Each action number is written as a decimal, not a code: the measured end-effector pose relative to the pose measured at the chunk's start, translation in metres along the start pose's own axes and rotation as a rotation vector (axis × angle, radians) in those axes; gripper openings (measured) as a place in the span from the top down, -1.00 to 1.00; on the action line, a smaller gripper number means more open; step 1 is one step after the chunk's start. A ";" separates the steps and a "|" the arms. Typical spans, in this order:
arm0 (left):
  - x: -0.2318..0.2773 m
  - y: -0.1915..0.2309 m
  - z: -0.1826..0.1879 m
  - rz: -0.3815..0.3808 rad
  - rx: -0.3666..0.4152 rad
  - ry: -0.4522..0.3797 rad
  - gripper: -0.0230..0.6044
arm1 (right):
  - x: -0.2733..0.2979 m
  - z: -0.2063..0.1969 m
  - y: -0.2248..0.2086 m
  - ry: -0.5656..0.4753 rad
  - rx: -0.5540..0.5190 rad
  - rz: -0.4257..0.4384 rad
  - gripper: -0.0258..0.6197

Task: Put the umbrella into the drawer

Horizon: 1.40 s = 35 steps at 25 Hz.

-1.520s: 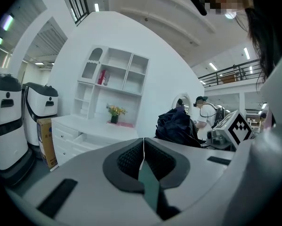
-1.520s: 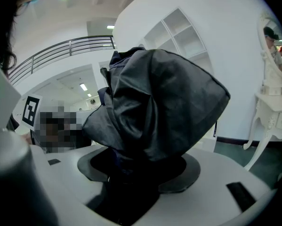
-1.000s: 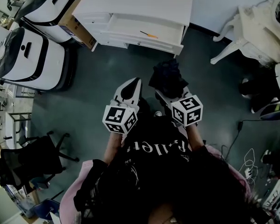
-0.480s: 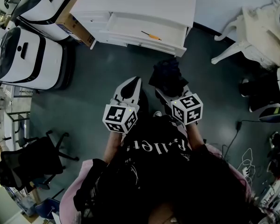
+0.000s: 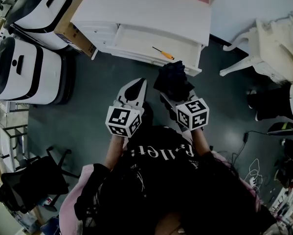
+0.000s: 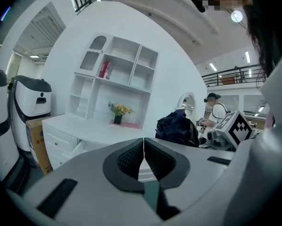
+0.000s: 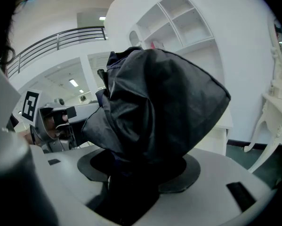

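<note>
Since one second ago, the white cabinet [image 5: 146, 9] and its open drawer [image 5: 136, 40] have come lower and nearer in the head view, while your two grippers have kept almost the same place in front of your body. I judge from this that you are stepping toward the cabinet, so the carry is nearly done and the placing is not yet begun. The umbrella [image 5: 173, 80], a folded dark bundle, is gripped in your right gripper [image 5: 174, 96]; in the right gripper view the jaws are closed on its lower part and the cloth rises above them and hides much of the scene. Its top now reaches just beside the front edge of the drawer in the head view, but I cannot tell if it is already over the opening. Your left gripper [image 6: 143, 159] is held forward beside the right one, a little to the left, with its jaws pressed together and nothing between them. Both arms are bent and kept close to your chest, jaws pointing at the cabinet. A small screwdriver [image 5: 163, 53] with an orange handle lies inside the drawer toward its right side, so you should probably lower the umbrella to the left of it.
</note>
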<state>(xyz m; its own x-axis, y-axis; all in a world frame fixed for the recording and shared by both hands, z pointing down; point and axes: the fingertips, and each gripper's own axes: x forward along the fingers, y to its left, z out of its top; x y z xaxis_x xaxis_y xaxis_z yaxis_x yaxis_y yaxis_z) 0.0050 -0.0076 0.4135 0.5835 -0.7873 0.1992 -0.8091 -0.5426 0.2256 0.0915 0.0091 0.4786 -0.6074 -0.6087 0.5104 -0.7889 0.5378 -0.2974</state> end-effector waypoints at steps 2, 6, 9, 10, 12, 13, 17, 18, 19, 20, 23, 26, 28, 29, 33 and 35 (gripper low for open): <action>0.012 0.025 0.014 -0.011 0.004 -0.007 0.87 | 0.022 0.019 0.000 -0.003 0.007 -0.007 0.06; 0.033 0.071 0.031 -0.035 0.004 -0.005 0.87 | 0.067 0.048 -0.001 0.005 0.018 -0.019 0.06; 0.043 0.104 0.038 -0.046 -0.001 0.009 0.87 | 0.100 0.066 -0.001 0.021 0.018 -0.030 0.06; 0.046 0.116 0.040 -0.047 -0.002 0.014 0.87 | 0.111 0.072 0.000 0.024 0.018 -0.031 0.06; 0.052 0.139 0.044 -0.048 -0.003 0.019 0.87 | 0.131 0.082 0.003 0.028 0.020 -0.033 0.06; 0.054 0.150 0.046 -0.049 -0.003 0.021 0.87 | 0.140 0.087 0.004 0.029 0.021 -0.035 0.06; 0.064 0.183 0.054 -0.068 -0.001 0.023 0.87 | 0.168 0.100 0.006 0.033 0.034 -0.055 0.06; 0.067 0.189 0.055 -0.075 0.001 0.025 0.87 | 0.173 0.102 0.005 0.033 0.040 -0.061 0.06; 0.070 0.194 0.055 -0.080 0.004 0.028 0.87 | 0.177 0.104 0.004 0.034 0.046 -0.068 0.06; 0.072 0.199 0.055 -0.083 0.005 0.032 0.87 | 0.182 0.105 0.002 0.035 0.050 -0.073 0.06; 0.076 0.208 0.052 -0.087 -0.009 0.042 0.87 | 0.191 0.104 -0.003 0.054 0.058 -0.087 0.06; 0.083 0.215 0.049 -0.090 -0.027 0.056 0.87 | 0.198 0.107 -0.011 0.065 0.066 -0.099 0.06; 0.090 0.220 0.048 -0.094 -0.028 0.068 0.87 | 0.203 0.111 -0.017 0.065 0.070 -0.105 0.06; 0.093 0.221 0.048 -0.097 -0.029 0.072 0.87 | 0.204 0.112 -0.019 0.067 0.073 -0.106 0.06; 0.107 0.223 0.050 -0.092 -0.031 0.072 0.87 | 0.208 0.111 -0.033 0.087 0.084 -0.099 0.06; 0.114 0.225 0.052 -0.075 -0.037 0.066 0.87 | 0.213 0.110 -0.043 0.107 0.080 -0.093 0.06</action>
<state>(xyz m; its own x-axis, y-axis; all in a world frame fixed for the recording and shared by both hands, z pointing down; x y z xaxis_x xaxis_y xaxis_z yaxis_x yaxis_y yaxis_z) -0.1140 -0.2348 0.4370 0.6470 -0.7228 0.2427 -0.7603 -0.5876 0.2768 -0.0146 -0.2075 0.5115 -0.5214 -0.5858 0.6205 -0.8488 0.4311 -0.3062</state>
